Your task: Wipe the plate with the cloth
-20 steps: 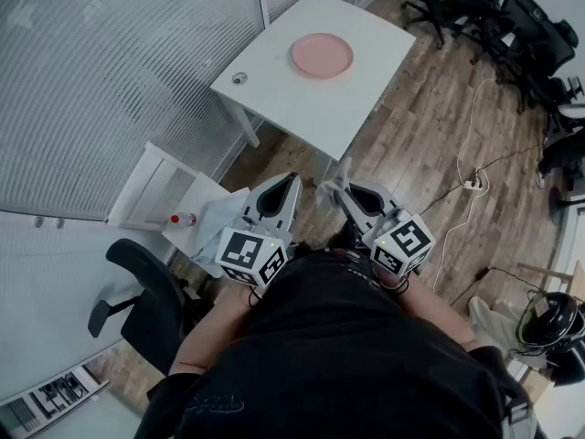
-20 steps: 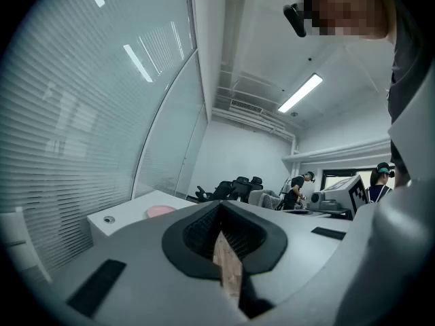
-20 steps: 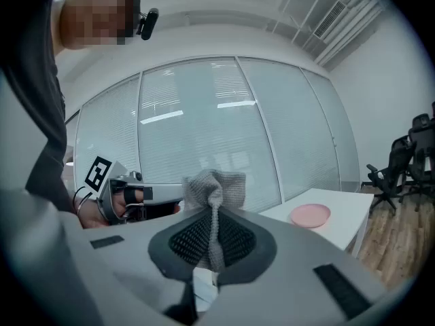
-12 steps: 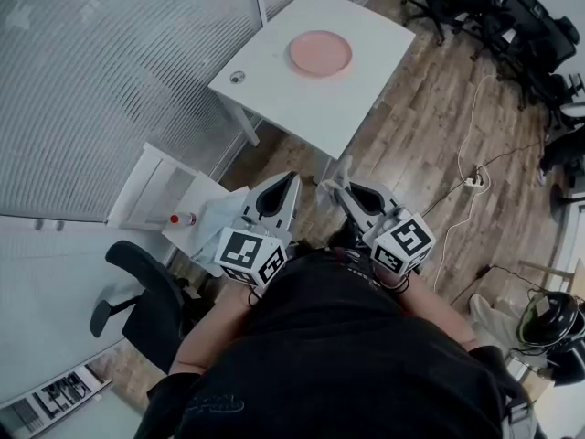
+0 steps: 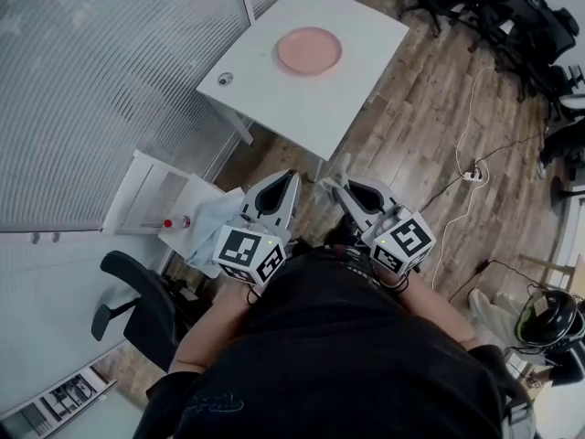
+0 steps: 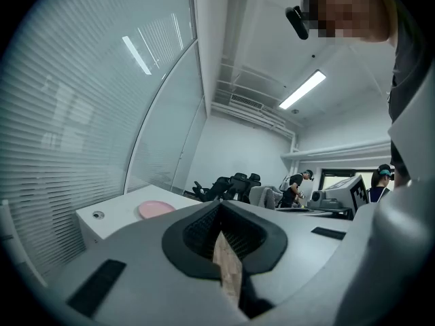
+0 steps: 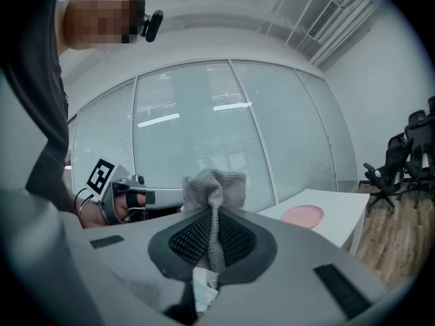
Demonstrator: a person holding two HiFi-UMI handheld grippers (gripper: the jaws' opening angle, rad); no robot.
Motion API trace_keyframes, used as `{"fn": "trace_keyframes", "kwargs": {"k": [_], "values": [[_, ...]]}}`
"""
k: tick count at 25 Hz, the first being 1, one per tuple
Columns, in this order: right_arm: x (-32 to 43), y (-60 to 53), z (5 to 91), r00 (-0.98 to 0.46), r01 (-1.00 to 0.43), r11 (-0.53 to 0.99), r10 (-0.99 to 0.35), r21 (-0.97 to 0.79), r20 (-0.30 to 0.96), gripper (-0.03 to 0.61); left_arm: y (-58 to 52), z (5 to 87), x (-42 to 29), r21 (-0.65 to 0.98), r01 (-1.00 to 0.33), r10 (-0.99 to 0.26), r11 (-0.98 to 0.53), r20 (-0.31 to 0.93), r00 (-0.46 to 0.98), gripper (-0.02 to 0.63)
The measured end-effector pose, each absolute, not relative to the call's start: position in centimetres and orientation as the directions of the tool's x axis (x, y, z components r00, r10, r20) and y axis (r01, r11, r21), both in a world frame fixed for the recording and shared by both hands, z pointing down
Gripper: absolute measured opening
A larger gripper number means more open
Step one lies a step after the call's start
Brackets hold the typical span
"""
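A pink plate (image 5: 309,50) lies on the white table (image 5: 340,108) well ahead of me; it also shows as the plate (image 6: 155,209) and the plate (image 7: 302,215) in the two gripper views. My right gripper (image 5: 340,188) is held close to the body, shut on a grey knitted cloth (image 7: 214,195) that bunches up above its jaws. Beside it, my left gripper (image 5: 289,181) is shut with nothing between its jaws. Both point roughly level toward the table and are far from the plate. The left gripper (image 7: 129,199) also shows in the right gripper view.
A small round fitting (image 5: 225,78) sits near the table's left corner. A low white side table (image 5: 146,186) at the left carries a red-capped bottle (image 5: 174,222) and a pale cloth (image 5: 212,219). A black chair (image 5: 146,300) stands beside me. Cables (image 5: 473,174) cross the wooden floor; office chairs (image 5: 498,7) stand far right.
The table with the plate has slid slightly left and up in the head view. Both grippers keep their places in front of the body, with the cloth still pinched in the right one.
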State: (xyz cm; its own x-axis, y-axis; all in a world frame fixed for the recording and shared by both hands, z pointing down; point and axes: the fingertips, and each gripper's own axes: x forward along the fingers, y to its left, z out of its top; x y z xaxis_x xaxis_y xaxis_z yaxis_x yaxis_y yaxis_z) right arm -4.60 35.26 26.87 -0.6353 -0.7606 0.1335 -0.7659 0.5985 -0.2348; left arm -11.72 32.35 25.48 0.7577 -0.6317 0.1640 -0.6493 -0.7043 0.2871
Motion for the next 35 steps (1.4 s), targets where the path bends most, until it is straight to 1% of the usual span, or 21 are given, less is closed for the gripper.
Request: {"fn": "trace_keyframes", "kwargs": {"k": [6, 16, 22, 29, 35], "values": [[-1.0, 33.5, 27.4, -0.630, -0.767, 0.587, -0.765, -0.259, 0.134, 0.035, 30.6, 26.1, -8.1, 0.294, -0.645, -0.622, -0.706, 0.179, 0.762, 0.017], [7.7, 29.0, 26.4, -0.651, -0.751, 0.611, -0.749, -0.251, 0.124, 0.036, 26.4, 25.3, 1.4, 0.290, -0.642, -0.624, -0.710, 0.165, 0.764, 0.017], [11.6, 28.0, 26.8, -0.680, -0.726, 0.639, -0.724, -0.255, 0.120, 0.037, 25.7, 25.7, 5.8, 0.292, -0.653, -0.635, -0.698, 0.169, 0.754, 0.017], [12.6, 26.3, 27.7, -0.686, -0.715, 0.635, -0.717, -0.291, 0.123, 0.037, 23.9, 26.6, 6.4, 0.304, -0.667, -0.642, -0.680, 0.191, 0.742, 0.017], [13.2, 24.3, 28.2, -0.662, -0.736, 0.607, -0.737, -0.299, 0.135, 0.037, 21.7, 27.0, 6.6, 0.308, -0.658, -0.632, -0.687, 0.195, 0.750, 0.017]]}}
